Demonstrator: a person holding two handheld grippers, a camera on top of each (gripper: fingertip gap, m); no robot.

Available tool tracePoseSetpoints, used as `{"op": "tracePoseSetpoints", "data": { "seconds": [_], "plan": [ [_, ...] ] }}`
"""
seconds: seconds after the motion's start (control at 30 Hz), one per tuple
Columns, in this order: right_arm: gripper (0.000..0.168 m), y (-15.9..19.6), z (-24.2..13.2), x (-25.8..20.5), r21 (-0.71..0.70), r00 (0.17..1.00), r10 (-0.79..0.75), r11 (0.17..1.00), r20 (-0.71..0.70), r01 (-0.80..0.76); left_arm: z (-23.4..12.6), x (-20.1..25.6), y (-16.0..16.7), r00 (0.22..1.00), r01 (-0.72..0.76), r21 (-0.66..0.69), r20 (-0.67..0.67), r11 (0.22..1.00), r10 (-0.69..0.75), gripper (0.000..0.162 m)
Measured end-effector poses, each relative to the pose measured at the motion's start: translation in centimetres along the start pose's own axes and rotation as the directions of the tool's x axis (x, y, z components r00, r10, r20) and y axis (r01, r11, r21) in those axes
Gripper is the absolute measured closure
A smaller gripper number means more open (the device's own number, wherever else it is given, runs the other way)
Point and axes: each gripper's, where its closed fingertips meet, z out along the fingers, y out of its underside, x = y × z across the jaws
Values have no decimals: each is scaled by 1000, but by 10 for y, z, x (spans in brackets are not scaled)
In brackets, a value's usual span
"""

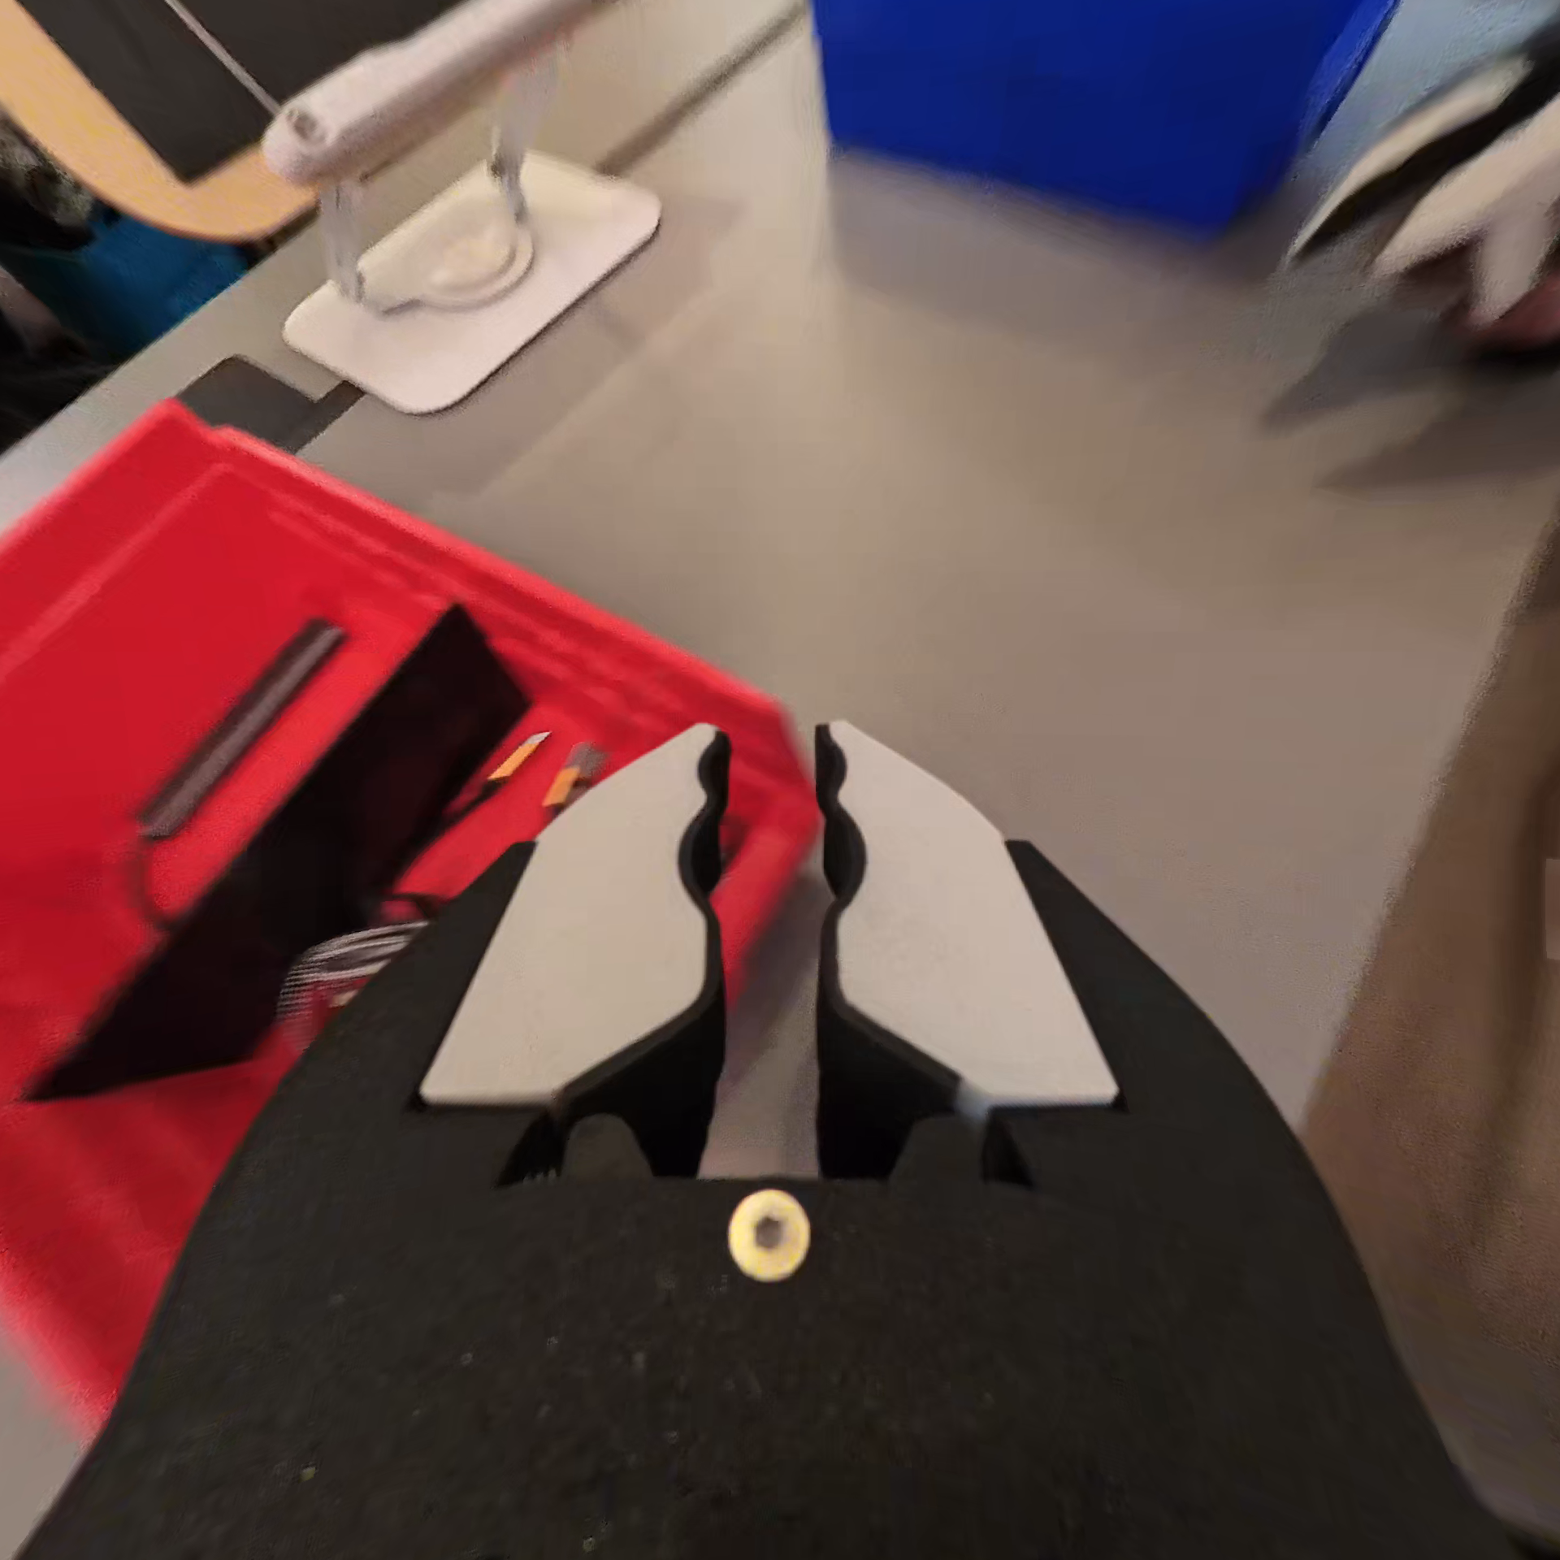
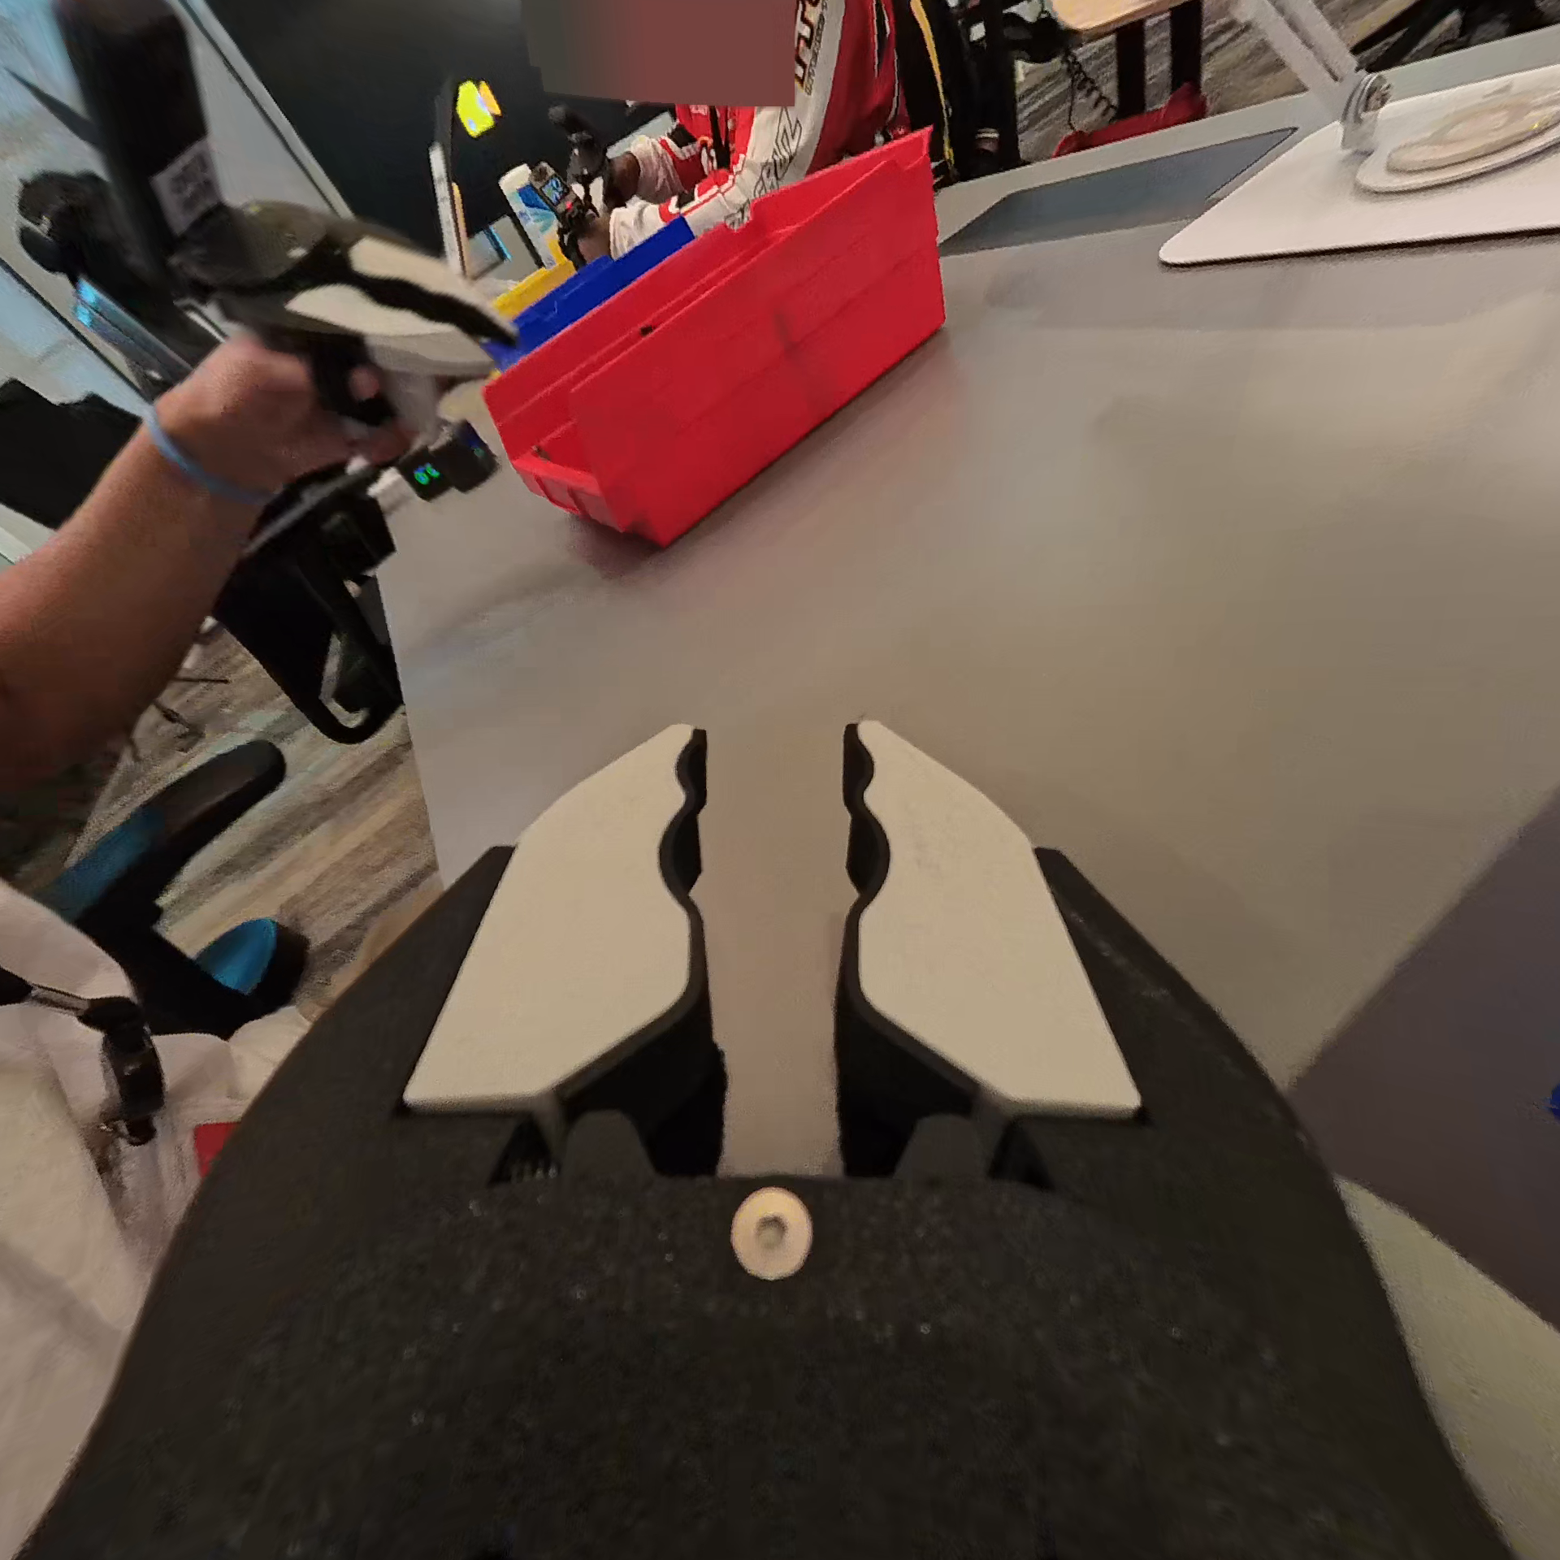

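The left gripper (image 1: 770, 743) is seen with its jaws parted by a narrow gap and nothing held between them; its tips hang above the near right corner of a red plastic bin (image 1: 253, 591) that rests on the grey table (image 1: 1013, 549). Inside that bin a flat black wedge-shaped piece (image 1: 278, 861), a slim dark grey bar (image 1: 245, 726), two small orange-and-grey parts (image 1: 549, 768) and some coiled wire (image 1: 363, 954) can be made out, though the left wrist view is blurred and finer detail cannot be told. Farther back on the table a white pad (image 1: 473, 278) bearing a clear-legged stand with a grey arm (image 1: 422, 93) is seen, and a blue bin (image 1: 1055, 110) stands at the far right. The right gripper (image 2: 775, 734) is likewise empty, its jaws set somewhat wider apart, and it is held over a bare part of the table (image 2: 1097, 549), well apart from the red bin (image 2: 734, 338). In the right wrist view the left gripper (image 2: 473, 325) is shown at the left, gripped by the person's hand (image 2: 262, 405), its tips just beside the near end of the red bin. Behind the red bin a blue bin (image 2: 608, 278) is partly shown, and another person in a red and white jacket (image 2: 760, 143) is seated beyond it. The white pad (image 2: 1351, 203) lies at the far right corner.
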Motion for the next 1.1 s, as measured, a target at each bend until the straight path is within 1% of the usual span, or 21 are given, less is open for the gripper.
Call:
{"op": "tracePoseSetpoints", "data": {
  "seconds": [0.07, 0.1, 0.2, 0.27, 0.33, 0.4, 0.5, 0.63, 0.77, 0.8, 0.83, 1.0, 1.1],
  "plan": [
    [139, -3, 4, -2, 11, 999, 33, 999, 30, -33, 11, -35, 6, 994, -112, -150, -30, 982, 109, 142],
    [139, -4, 6, -3, 14, 998, 46, 999, 44, -47, 20, -49, 10, 989, -145, -216, -59, 966, 135, 142],
    [139, -6, 13, -6, 12, 995, 63, 998, 77, -64, 51, -69, 23, 974, -193, -391, -188, 900, 128, 140],
    [140, -7, 15, -8, 13, 995, 46, 999, 88, -48, 68, -74, 30, 958, -250, -451, -243, 857, 152, 140],
    [140, -7, 16, -10, 14, 996, 21, 1000, 89, -22, 83, -74, 35, 945, -289, -469, -280, 835, 169, 140],
    [140, -7, 16, -12, 14, 995, 5, 1000, 99, -6, 93, -76, 41, 943, -305, -489, -276, 818, 186, 140],
    [140, -9, 14, -17, 30, 992, -4, 1000, 124, 1, 103, -74, 49, 945, -297, -484, -270, 823, 183, 141],
    [140, -8, 16, -19, 25, 989, 3, 1000, 151, -7, 109, -72, 68, 949, -281, -509, -273, 814, 157, 140],
    [140, -4, 20, -23, -1, 984, 15, 1000, 177, -15, 110, -74, 88, 946, -299, -565, -283, 769, 159, 140],
    [140, -3, 21, -25, -7, 983, 15, 1000, 185, -14, 109, -73, 90, 945, -296, -568, -292, 768, 149, 141],
    [140, -2, 22, -26, -13, 981, 12, 1000, 191, -9, 110, -72, 90, 945, -288, -561, -296, 776, 136, 148],
    [141, 2, 24, -31, -35, 981, -7, 999, 196, 14, 108, -76, 86, 953, -274, -544, -265, 793, 148, 149],
    [141, 2, 24, -32, -38, 981, -7, 999, 196, 14, 97, -77, 66, 961, -232, -457, -244, 859, 130, 150]
  ]
}}
